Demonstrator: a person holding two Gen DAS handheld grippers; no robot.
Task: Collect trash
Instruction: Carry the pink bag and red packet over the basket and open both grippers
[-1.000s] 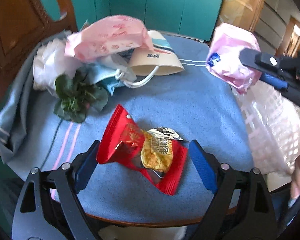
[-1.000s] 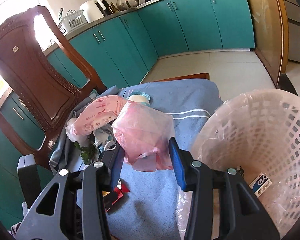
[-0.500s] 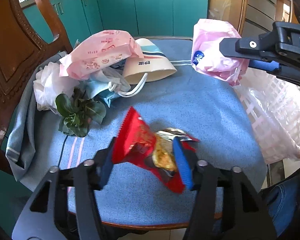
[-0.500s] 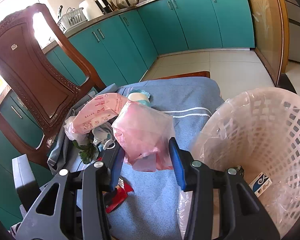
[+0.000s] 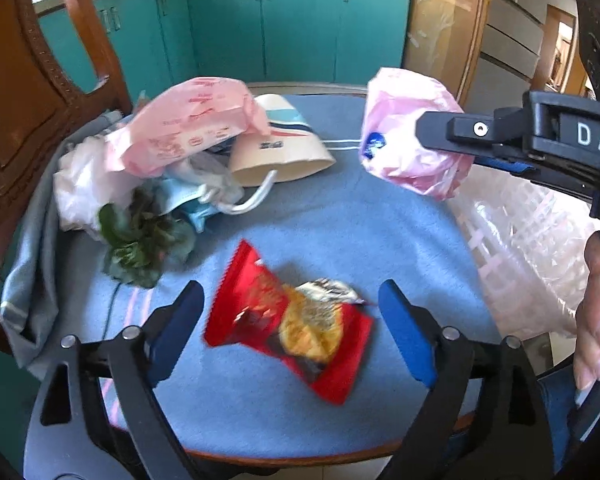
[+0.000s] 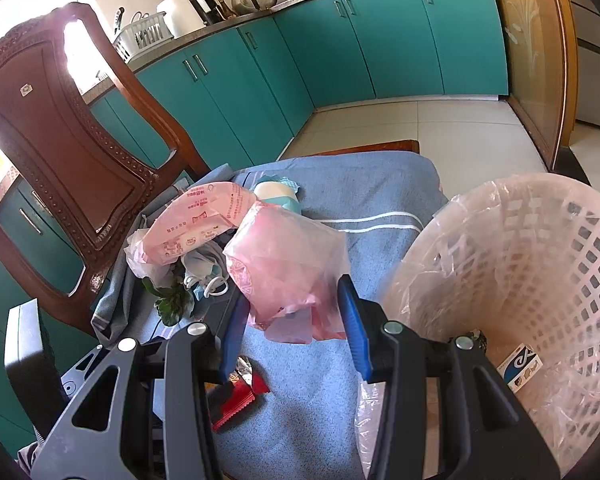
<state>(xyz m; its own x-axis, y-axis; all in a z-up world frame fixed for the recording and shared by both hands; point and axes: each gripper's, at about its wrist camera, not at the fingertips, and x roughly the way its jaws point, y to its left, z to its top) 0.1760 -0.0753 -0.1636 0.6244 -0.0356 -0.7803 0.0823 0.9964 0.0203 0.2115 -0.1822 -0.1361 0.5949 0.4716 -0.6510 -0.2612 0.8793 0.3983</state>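
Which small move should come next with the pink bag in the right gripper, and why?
Probably carry the pink bag sideways over the white basket and release it: the right gripper is shut on it, above the blue cloth, beside the basket.

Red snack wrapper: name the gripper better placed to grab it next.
Left. The left gripper straddles the red snack wrapper, its jaws opening, pads clear of it. The right gripper is shut on the pink bag.

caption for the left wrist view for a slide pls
Left tongs opening around a red snack wrapper on the blue cloth, while the right tongs hold a pink bag.
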